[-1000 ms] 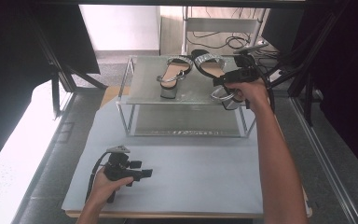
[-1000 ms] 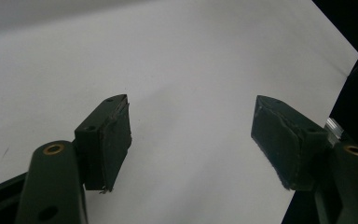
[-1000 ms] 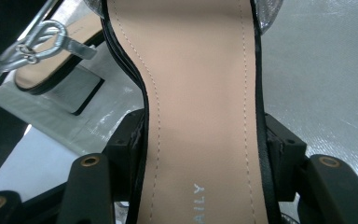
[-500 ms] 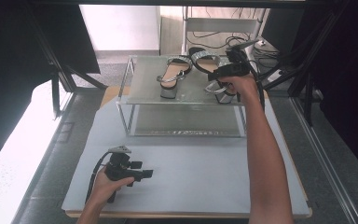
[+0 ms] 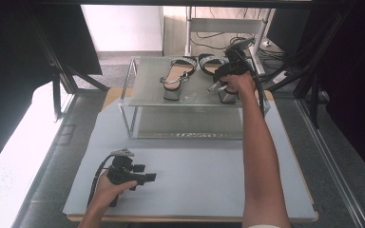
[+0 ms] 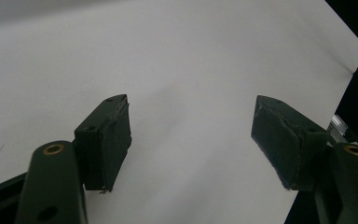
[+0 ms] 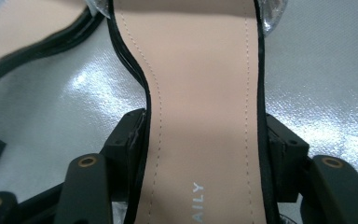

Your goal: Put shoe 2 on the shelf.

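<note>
Two heeled sandals with tan insoles and sparkly straps rest on the top of a glass shelf (image 5: 147, 90). The left sandal (image 5: 173, 78) stands free. My right gripper (image 5: 228, 71) is shut on the right sandal (image 5: 214, 64), its jaws pressing both edges of the tan insole (image 7: 205, 116) near the heel. The sandal lies on the shelf's glass (image 7: 326, 84). My left gripper (image 5: 145, 178) rests low over the grey mat (image 5: 195, 175) at the front left, open, with nothing between its fingers (image 6: 114, 140).
The glass shelf has a metal frame and a lower level. Cables and a metal stand (image 5: 228, 26) lie beyond the table. Dark frame bars (image 5: 52, 61) rise at both sides. The grey mat's right edge (image 6: 349, 70) shows past the left gripper.
My right gripper has carried the right sandal left and down onto the shelf top, beside the other sandal. The left gripper has stayed still.
</note>
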### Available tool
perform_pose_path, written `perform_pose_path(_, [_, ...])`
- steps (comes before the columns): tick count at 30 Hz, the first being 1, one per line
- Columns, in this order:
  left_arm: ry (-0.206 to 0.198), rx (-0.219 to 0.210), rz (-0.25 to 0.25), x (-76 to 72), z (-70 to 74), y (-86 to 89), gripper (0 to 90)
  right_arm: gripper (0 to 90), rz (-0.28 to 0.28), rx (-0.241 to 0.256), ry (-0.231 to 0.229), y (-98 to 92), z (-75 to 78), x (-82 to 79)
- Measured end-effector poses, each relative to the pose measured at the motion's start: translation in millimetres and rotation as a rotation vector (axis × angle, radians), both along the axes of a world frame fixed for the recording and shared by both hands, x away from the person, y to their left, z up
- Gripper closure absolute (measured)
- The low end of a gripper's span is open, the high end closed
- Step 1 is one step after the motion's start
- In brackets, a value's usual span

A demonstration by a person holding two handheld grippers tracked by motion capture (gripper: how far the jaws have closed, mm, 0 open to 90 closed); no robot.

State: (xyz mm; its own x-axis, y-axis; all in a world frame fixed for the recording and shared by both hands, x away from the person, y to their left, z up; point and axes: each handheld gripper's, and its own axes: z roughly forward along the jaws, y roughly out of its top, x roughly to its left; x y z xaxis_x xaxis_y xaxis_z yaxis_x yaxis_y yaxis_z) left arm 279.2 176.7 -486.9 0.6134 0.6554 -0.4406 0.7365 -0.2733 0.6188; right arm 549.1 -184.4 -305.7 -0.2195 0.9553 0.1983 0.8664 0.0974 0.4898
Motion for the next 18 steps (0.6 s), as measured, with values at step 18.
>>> perform_pose_path(18, [-0.006, 0.004, 0.016, -0.6, 0.6, -0.4, 28.7, 29.4, 0.068, 0.049, -0.265, 7.3, 33.3, -20.7])
